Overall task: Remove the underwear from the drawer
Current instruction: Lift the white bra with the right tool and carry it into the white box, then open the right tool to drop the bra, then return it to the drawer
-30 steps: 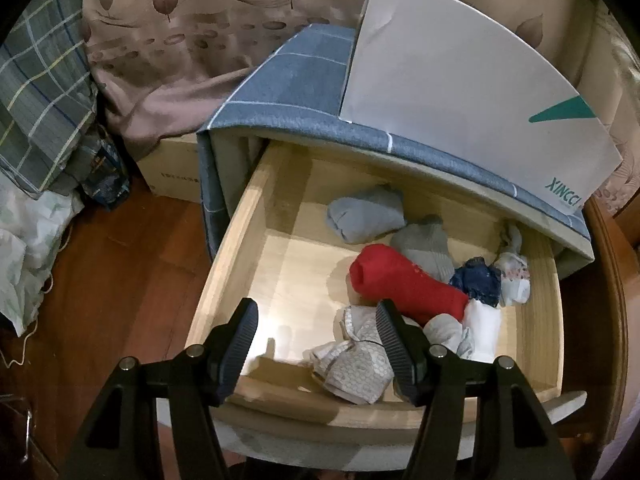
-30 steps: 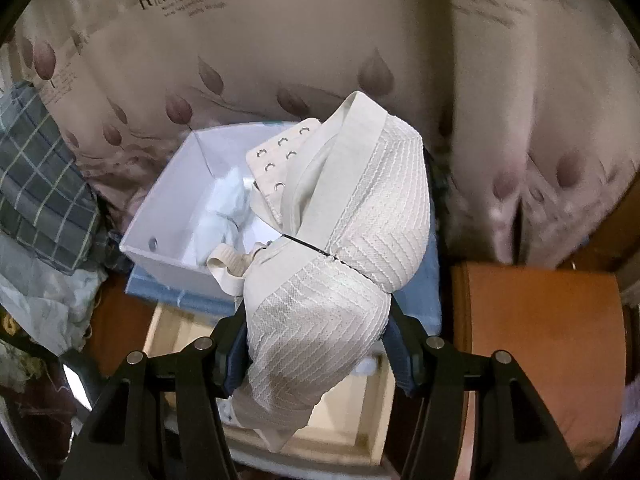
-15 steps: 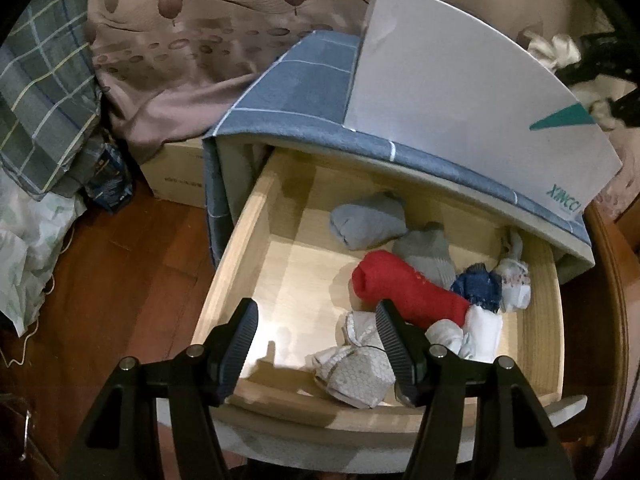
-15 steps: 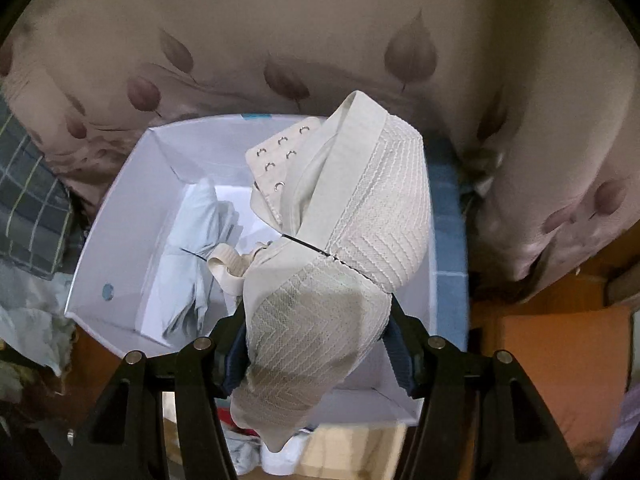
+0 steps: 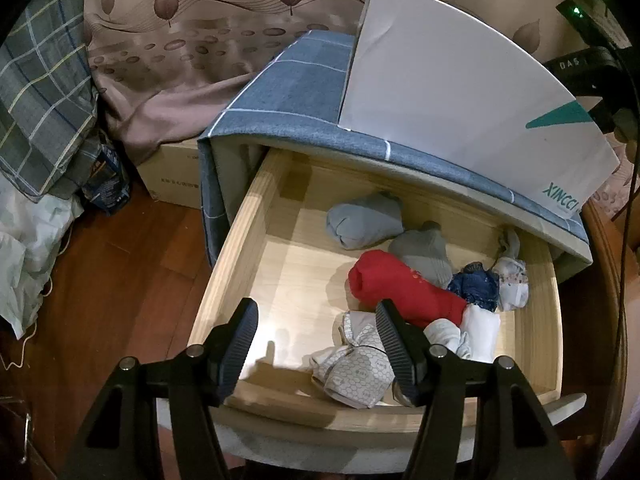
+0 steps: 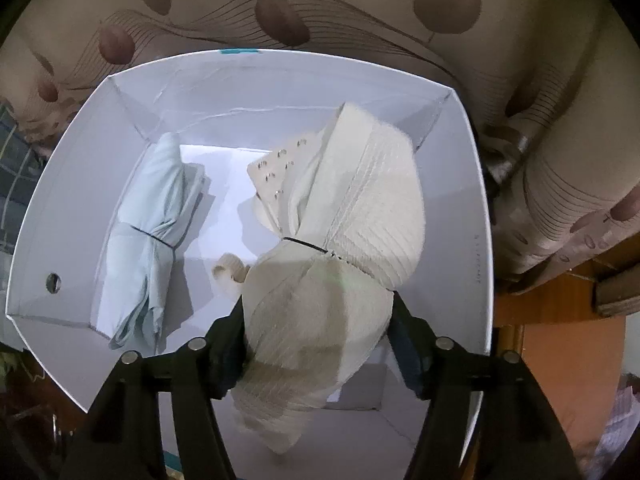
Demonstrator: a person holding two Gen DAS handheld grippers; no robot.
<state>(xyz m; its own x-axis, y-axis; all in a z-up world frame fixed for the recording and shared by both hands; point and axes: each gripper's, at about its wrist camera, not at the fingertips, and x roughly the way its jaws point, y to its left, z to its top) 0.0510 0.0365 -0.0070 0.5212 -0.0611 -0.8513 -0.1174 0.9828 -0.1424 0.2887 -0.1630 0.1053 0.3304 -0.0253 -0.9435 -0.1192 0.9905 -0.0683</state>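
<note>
The right hand-held gripper points steeply down into the white cardboard box and carries the cream ribbed bra, bundled and tied at its middle with a thin black band. The bundle sits between the two fingers, low inside the box walls. The jaws have just been opening, and a sliver of gap shows beside the right finger; whether the pads still press on the fabric cannot be told. The judged reason for this pose is release: the item is lowered below the rim so that it drops into the box rather than over its edge. To the left of this gripper, on the box floor, lies a pale blue folded garment tied the same way, so the bra is placed in the free space beside it.

The left hand-held gripper hangs over the front edge of the open pale wooden drawer, jaws apart and holding nothing. This position likely keeps it ready for the next pick. Just ahead of its right finger lies a white hexagon-patterned bundle; beyond it lie a red rolled garment, two grey rolled items and a dark blue bundle. These pieces remain in the drawer, so the task is judged partly done.
</note>
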